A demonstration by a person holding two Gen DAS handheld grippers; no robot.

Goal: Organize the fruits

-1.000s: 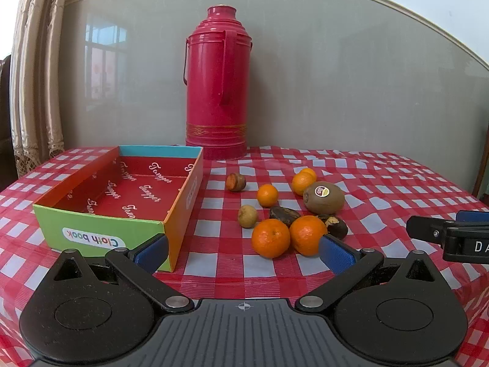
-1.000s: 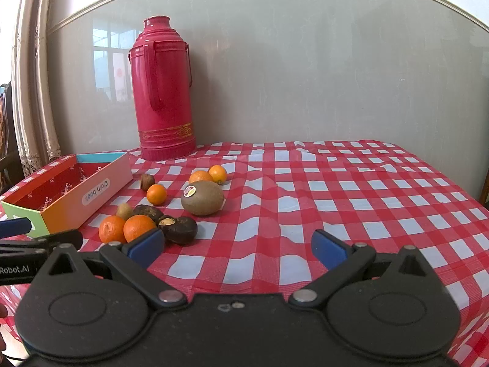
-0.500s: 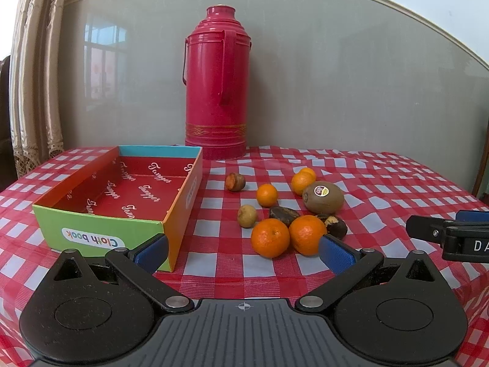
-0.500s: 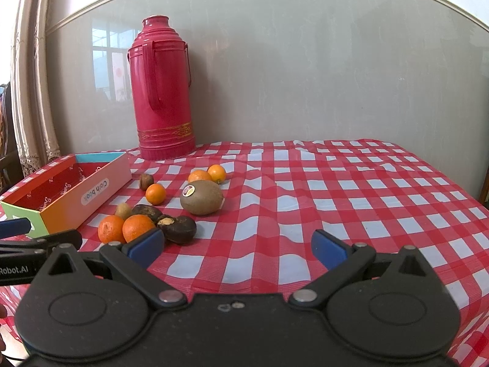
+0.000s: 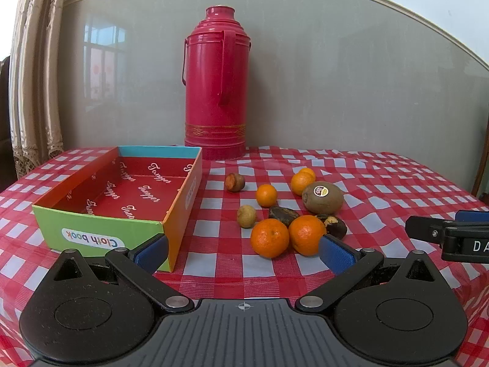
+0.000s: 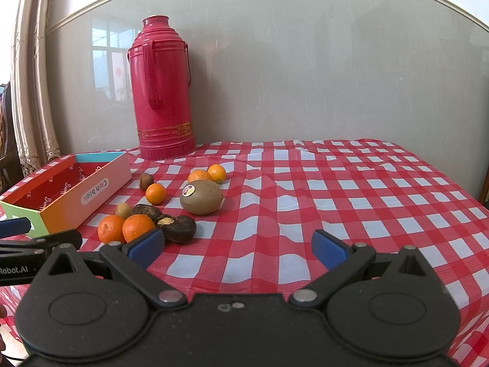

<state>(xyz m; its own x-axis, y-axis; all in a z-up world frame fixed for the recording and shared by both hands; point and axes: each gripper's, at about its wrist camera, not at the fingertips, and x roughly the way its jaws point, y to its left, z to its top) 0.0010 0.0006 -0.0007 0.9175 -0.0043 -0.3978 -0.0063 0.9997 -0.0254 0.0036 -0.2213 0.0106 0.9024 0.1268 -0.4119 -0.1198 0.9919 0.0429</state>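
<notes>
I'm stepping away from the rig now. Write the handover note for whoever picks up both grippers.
Left gripper: open, empty, low over the near table edge, facing the box and fruit.
Right gripper: open, empty, to the right of the fruit.
Box: empty, on the left of the checked tablecloth.
Fruit: all loose on the cloth right of the box. Two big oranges nearest, three smaller oranges behind, a kiwi with a sticker, several small brown and dark fruits among them.
Red thermos: at the back, not part of the job.
Done: nothing yet.
Left: presumably move every fruit into the box.
</notes>
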